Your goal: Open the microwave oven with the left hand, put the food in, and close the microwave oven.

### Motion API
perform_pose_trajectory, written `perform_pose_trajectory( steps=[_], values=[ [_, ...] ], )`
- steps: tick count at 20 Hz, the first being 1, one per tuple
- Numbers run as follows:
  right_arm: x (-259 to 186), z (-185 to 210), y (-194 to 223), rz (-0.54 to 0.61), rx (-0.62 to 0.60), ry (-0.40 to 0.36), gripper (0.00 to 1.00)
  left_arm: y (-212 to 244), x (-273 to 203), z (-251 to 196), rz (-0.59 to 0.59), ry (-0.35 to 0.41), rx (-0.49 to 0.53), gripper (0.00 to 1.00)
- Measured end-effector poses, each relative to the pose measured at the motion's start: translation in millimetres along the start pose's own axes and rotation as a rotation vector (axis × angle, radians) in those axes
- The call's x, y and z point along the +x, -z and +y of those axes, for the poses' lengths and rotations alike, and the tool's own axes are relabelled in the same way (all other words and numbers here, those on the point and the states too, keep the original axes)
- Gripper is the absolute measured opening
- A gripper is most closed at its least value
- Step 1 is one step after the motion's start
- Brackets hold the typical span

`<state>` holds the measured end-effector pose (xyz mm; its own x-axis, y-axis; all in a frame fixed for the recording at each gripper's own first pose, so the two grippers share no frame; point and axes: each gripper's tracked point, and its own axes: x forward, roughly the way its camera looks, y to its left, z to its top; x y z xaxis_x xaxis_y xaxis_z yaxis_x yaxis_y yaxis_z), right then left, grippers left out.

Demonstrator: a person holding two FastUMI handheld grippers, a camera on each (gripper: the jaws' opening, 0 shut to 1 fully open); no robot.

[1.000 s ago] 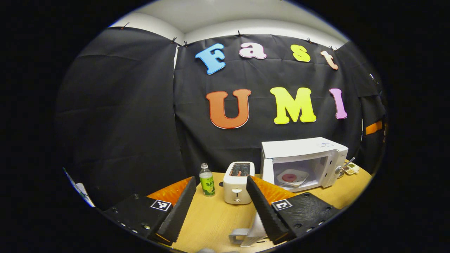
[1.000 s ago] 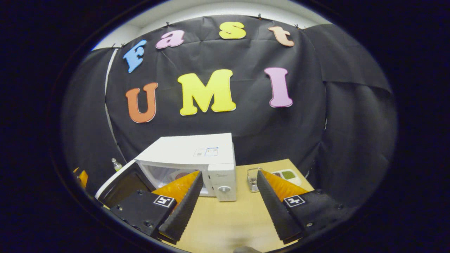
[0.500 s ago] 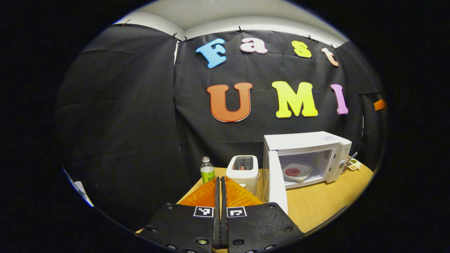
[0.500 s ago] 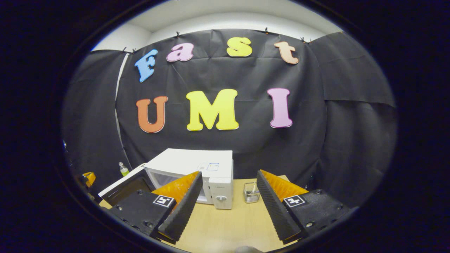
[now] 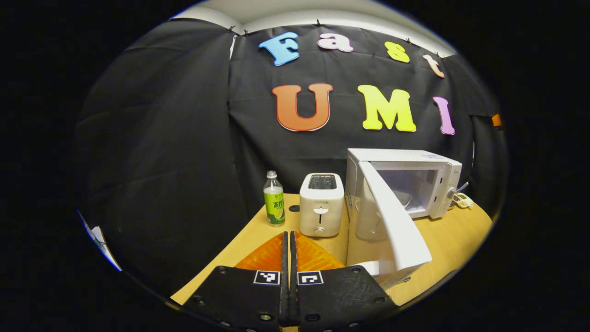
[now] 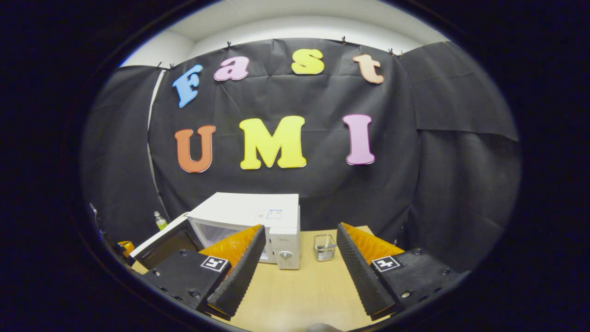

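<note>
Left gripper (image 5: 289, 240): fingers pressed together, nothing between them, low over the wooden table (image 5: 442, 240), just left of the microwave oven's (image 5: 405, 182) half-swung door (image 5: 392, 221). Plate of food (image 5: 402, 197) inside the cavity. Right gripper (image 6: 297, 263): spread wide, empty, facing the microwave's control side.

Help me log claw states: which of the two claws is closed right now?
The left claw is closed, fingers pressed together on nothing. The right claw stands wide open.
</note>
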<state>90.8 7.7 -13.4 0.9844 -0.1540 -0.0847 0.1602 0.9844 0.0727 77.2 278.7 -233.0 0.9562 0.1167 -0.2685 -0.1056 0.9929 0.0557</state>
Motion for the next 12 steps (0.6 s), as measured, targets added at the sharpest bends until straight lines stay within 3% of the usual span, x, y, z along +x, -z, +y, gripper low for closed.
perform_pose_trajectory(
  steps=[7,12],
  values=[
    [-18.5,-5.5,-3.4,-0.005,-0.006,0.024,0.98,28.4,-1.9,-29.4,0.053,0.089,0.012,0.00],
    [-31.4,-18.4,-15.5,-0.038,-0.010,0.071,0.98,38.8,-12.8,-76.4,0.061,0.188,0.021,0.00]
  ],
)
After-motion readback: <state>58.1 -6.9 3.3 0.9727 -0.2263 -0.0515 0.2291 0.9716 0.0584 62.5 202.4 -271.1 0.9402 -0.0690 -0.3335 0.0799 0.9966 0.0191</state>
